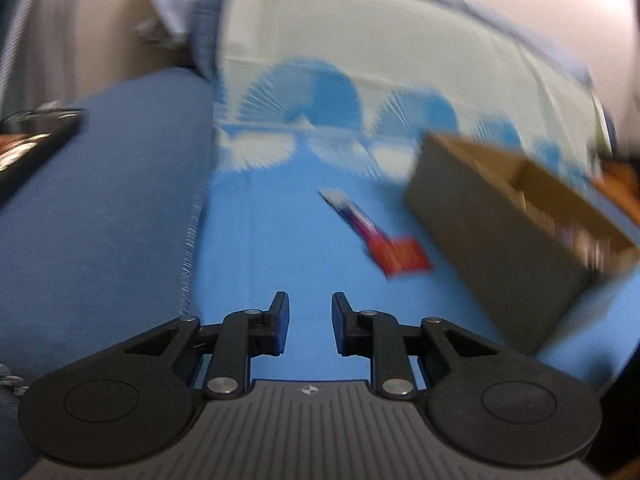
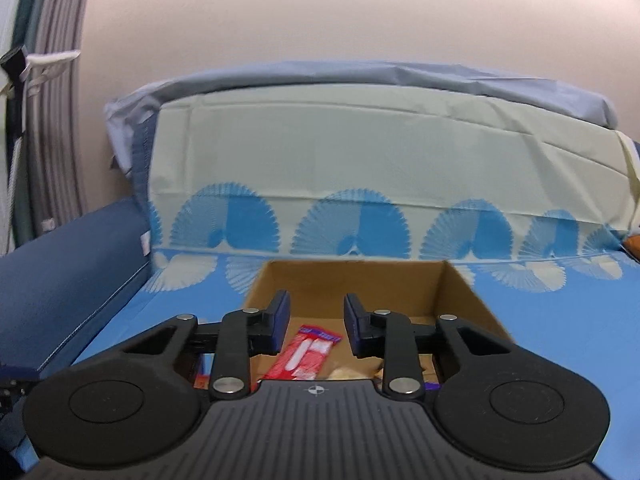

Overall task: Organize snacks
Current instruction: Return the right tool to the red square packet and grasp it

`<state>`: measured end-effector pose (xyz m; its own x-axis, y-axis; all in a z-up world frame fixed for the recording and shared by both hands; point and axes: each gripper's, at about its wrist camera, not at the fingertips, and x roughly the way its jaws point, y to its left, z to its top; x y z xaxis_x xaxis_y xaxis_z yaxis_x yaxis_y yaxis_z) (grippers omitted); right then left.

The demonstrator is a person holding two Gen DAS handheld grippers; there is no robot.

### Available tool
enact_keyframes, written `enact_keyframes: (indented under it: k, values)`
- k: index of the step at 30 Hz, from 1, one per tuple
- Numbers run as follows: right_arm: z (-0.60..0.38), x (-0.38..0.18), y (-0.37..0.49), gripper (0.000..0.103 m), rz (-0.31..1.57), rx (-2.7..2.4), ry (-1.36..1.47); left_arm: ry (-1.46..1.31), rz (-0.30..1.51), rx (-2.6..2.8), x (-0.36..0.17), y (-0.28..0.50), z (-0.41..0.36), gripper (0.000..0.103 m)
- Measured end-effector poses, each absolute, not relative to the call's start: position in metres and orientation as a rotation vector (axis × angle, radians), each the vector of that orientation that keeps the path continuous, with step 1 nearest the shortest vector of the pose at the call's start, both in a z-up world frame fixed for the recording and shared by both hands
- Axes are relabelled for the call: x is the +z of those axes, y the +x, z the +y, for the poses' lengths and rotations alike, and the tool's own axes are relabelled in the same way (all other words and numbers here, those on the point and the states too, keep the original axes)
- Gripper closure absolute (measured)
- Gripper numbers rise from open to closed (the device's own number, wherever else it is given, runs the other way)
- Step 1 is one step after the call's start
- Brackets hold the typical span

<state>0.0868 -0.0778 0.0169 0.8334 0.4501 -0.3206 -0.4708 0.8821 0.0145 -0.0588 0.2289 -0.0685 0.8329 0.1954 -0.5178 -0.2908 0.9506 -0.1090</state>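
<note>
A brown cardboard box [image 1: 500, 248] stands tilted in the left wrist view, on the right of a bright blue cloth [image 1: 260, 240]. Just left of the box, a red, blue and white snack packet [image 1: 376, 236] lies flat on the cloth. My left gripper [image 1: 310, 300] hovers over bare cloth, short of the packet, its jaws a narrow gap apart with nothing between them. In the right wrist view, my right gripper [image 2: 316, 300] hangs over the open box [image 2: 352, 280], jaws apart and empty. Below it, inside the box, lie a red packet [image 2: 308, 350] and pale snacks [image 2: 344, 372].
The cloth covers a seat; its pale backrest cover [image 2: 360, 152] with blue fan prints rises behind. A dark blue cushion [image 1: 100, 220] borders the cloth on the left. A black object [image 1: 32, 148] sits at the far left, something orange [image 1: 616, 188] at the far right.
</note>
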Motion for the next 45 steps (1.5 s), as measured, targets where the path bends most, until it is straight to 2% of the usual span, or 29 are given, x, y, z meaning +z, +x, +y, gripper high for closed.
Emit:
enact_keyframes:
  k: [12,14,16,21,30,32,35,37,39,40,41,45]
  values:
    - [0.045,-0.006,0.070,0.071,0.557,0.660,-0.069,-0.242,0.457,0.287,-0.062,-0.073,0.237,0.076]
    - [0.071,-0.014,0.073,0.062,0.574,0.660,-0.116,-0.238,0.459,0.282,-0.063,-0.072,0.236,0.075]
    - [0.096,-0.026,0.084,0.040,0.613,0.628,-0.160,-0.235,0.460,0.274,-0.064,-0.072,0.235,0.074]
    - [0.144,-0.066,0.123,0.029,0.705,0.540,-0.267,-0.228,0.456,0.255,-0.065,-0.072,0.236,0.073]
    - [0.166,-0.111,0.168,0.028,0.838,0.404,-0.318,-0.220,0.465,0.234,-0.067,-0.070,0.237,0.073]
    - [0.161,-0.114,0.174,0.031,0.870,0.399,-0.284,-0.220,0.466,0.232,-0.067,-0.069,0.237,0.073]
    - [0.154,-0.116,0.174,0.043,0.873,0.425,-0.239,-0.219,0.470,0.230,-0.067,-0.068,0.238,0.073]
    - [0.151,-0.114,0.169,0.058,0.848,0.444,-0.248,-0.218,0.470,0.231,-0.067,-0.067,0.238,0.073]
    - [0.148,-0.111,0.164,0.063,0.831,0.476,-0.238,-0.218,0.471,0.231,-0.068,-0.067,0.238,0.073]
    - [0.147,-0.107,0.160,0.071,0.812,0.493,-0.242,-0.217,0.472,0.232,-0.068,-0.066,0.238,0.073]
    - [0.147,-0.102,0.155,0.075,0.786,0.512,-0.264,-0.217,0.473,0.233,-0.068,-0.065,0.238,0.073]
    - [0.142,-0.086,0.140,0.084,0.750,0.604,-0.290,-0.215,0.477,0.238,-0.068,-0.064,0.238,0.073]
